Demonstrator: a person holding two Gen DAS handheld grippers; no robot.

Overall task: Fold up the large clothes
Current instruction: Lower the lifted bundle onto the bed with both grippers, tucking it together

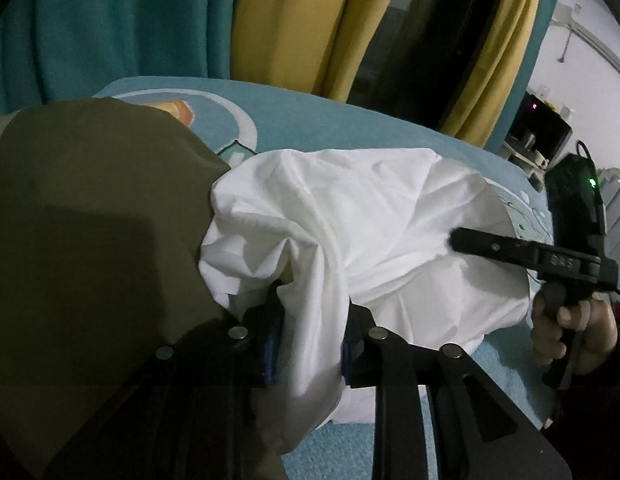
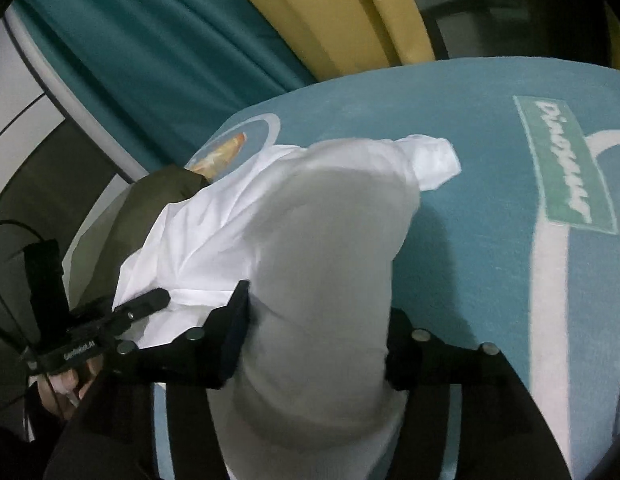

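Note:
A white garment [image 1: 374, 216] lies bunched on a blue printed blanket [image 1: 310, 116]. My left gripper [image 1: 310, 344] is shut on a fold of the white garment, which drapes down between its fingers. My right gripper [image 2: 314, 344] is shut on another part of the white garment [image 2: 330, 260], which fills the space between its fingers. The right gripper also shows in the left wrist view [image 1: 462, 236], over the garment's right side. The left gripper shows in the right wrist view [image 2: 157, 300]. An olive-green garment [image 1: 89, 220] lies at the left, partly under the white one.
Teal curtains [image 1: 109, 20] and yellow curtains [image 1: 293, 12] hang behind the blanket. The blanket carries a green "Dinosaur" label [image 2: 566, 160]. A dark window gap [image 1: 430, 40] and some devices [image 1: 542, 136] stand at the far right.

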